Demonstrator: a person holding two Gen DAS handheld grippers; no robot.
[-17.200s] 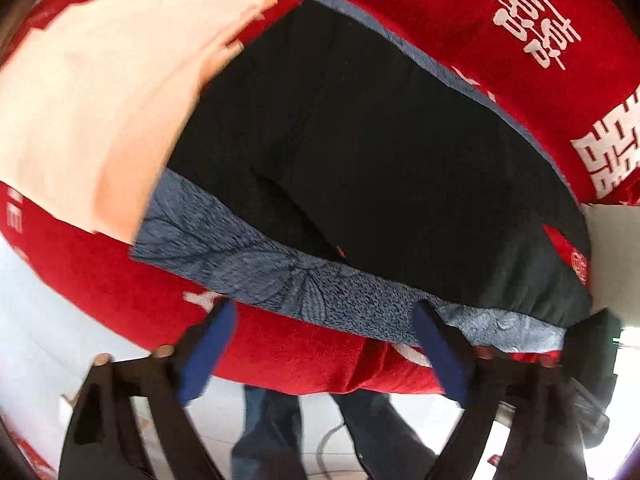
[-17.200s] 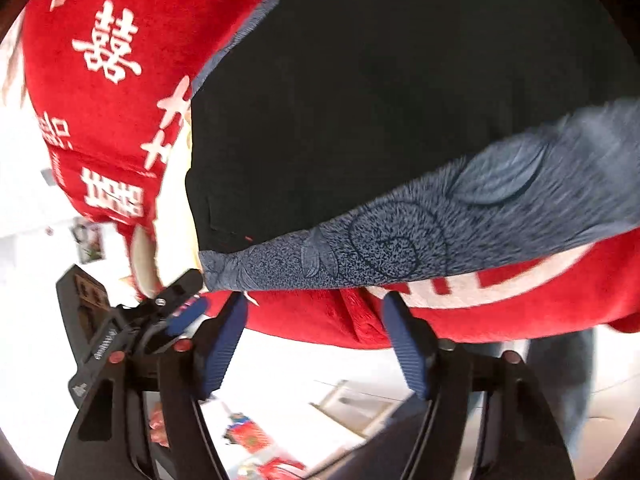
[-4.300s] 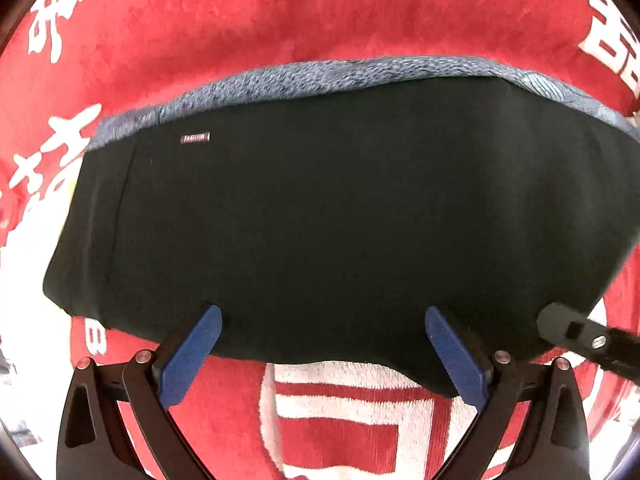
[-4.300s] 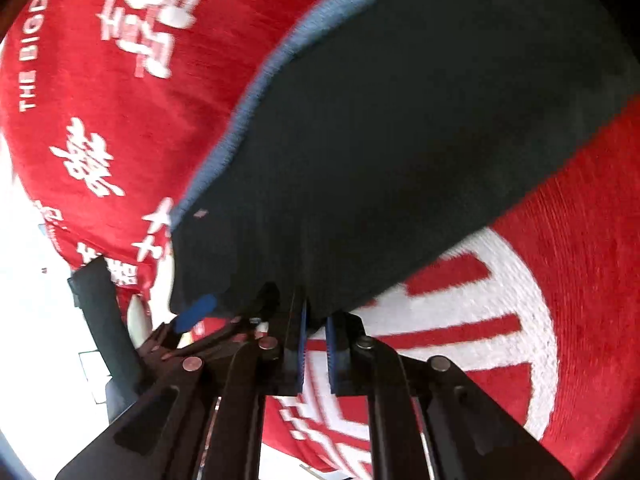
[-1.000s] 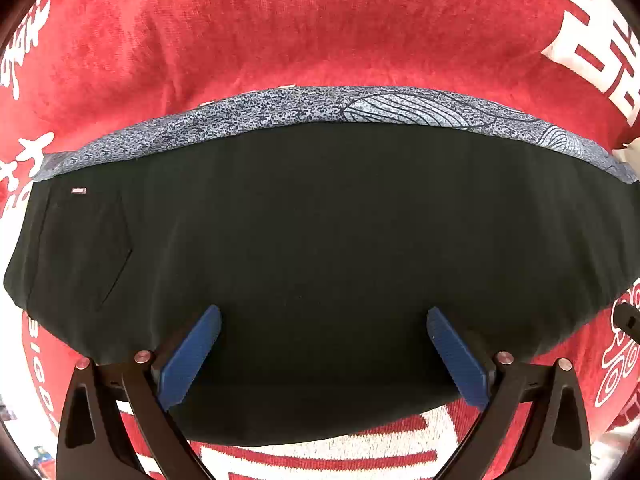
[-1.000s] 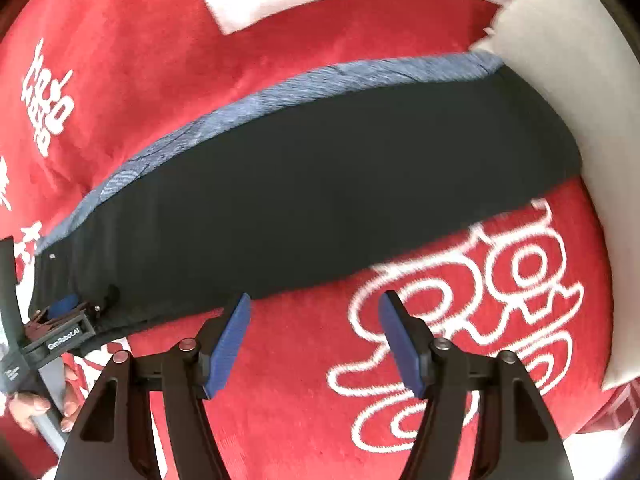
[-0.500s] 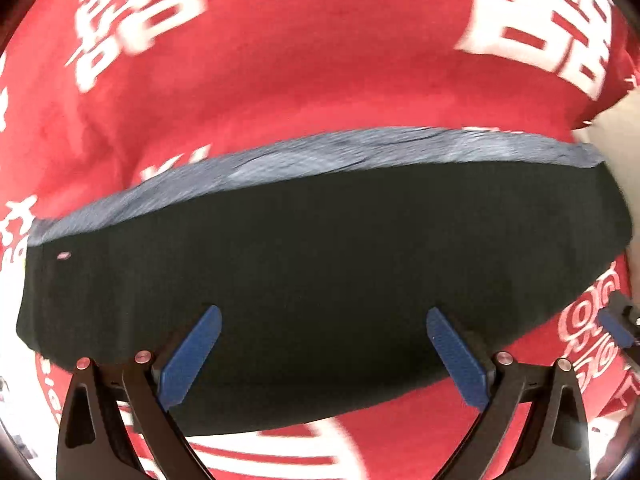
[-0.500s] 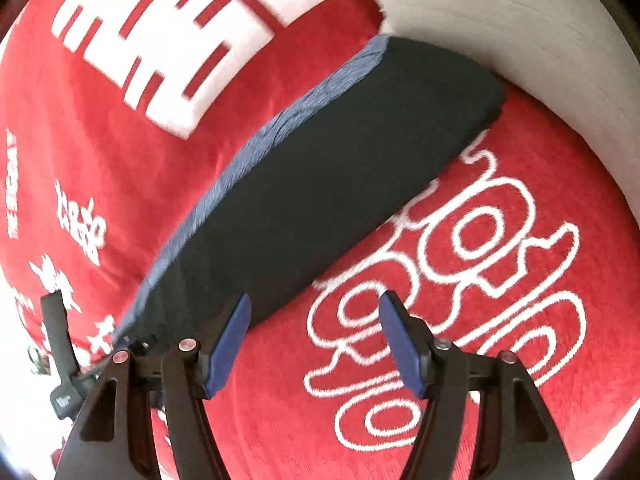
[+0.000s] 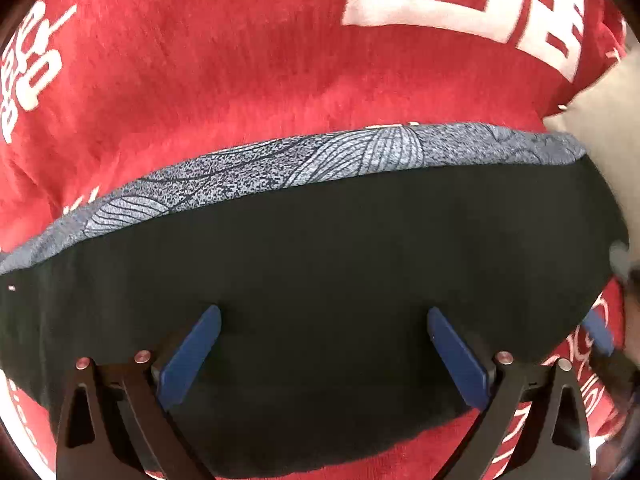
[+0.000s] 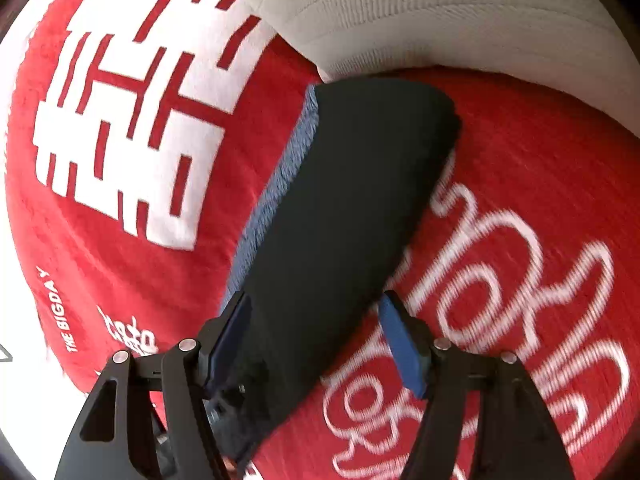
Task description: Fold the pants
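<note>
Red plush blanket [image 9: 224, 92] with large white printed characters covers the surface in both views, and the black pants [image 9: 320, 264] lie flat on it, folded into a long narrow band. Along the band's far edge a strip of blue-grey patterned fabric [image 9: 344, 160] with leaf-like line drawings shows from beneath the black cloth. A tiny pale label [image 9: 12, 288] sits near the band's left end in the left wrist view.

The left gripper [image 9: 324, 322] hangs over the middle of the band, its blue-padded fingers [image 9: 192, 350] spread wide with only black cloth seen between them; they hold nothing. At the right edge of that view a blurred blue pad of the right gripper shows by the band's end, too smeared to read clearly.

In the right wrist view the pants [image 10: 344, 216] run away from the camera as a tapering dark strip, the blue-grey strip [image 10: 276, 188] along its left side. The right gripper [image 10: 316, 320] has its fingers [image 10: 400, 344] apart, straddling the near part of the strip: one pad sits at the left edge, the other just beside the right edge over the blanket [image 10: 520, 208]. Whether the pads touch the cloth cannot be told. A pale ribbed cushion [image 10: 420, 12] lies at the band's far end, touching or nearly touching it.
</note>
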